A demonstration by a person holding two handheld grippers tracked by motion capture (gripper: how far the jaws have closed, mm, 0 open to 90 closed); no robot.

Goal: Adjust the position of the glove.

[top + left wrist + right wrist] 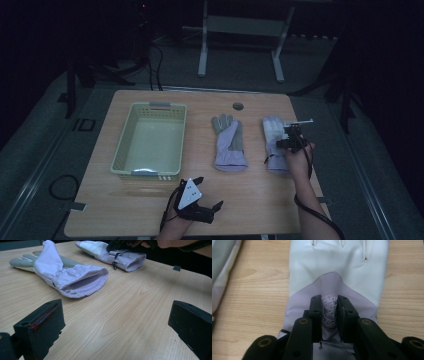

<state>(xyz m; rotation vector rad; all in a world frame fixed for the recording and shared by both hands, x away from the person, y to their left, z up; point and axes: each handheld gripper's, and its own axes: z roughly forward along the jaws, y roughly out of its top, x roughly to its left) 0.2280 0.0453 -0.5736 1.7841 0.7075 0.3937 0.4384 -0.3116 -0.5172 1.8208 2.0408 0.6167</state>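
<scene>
Two pale lilac and white gloves lie flat on the wooden table. One glove [228, 142] [67, 275] is in the middle, its cuff toward me. The other glove [273, 131] [337, 265] lies to its right. My right gripper [292, 139] [329, 302] sits low over this right glove's back, jaws only a narrow gap apart, with the round snowflake logo patch [329, 311] showing between them. I cannot see fabric pinched up. My left gripper [210, 192] [116, 325] rests near the table's front edge, jaws wide apart and nothing between them.
A pale green plastic basket [118, 150] stands on the left half of the table with nothing in it. A small round hole [238, 106] is in the tabletop near the far edge. A metal stand's legs [202, 55] rise beyond the table.
</scene>
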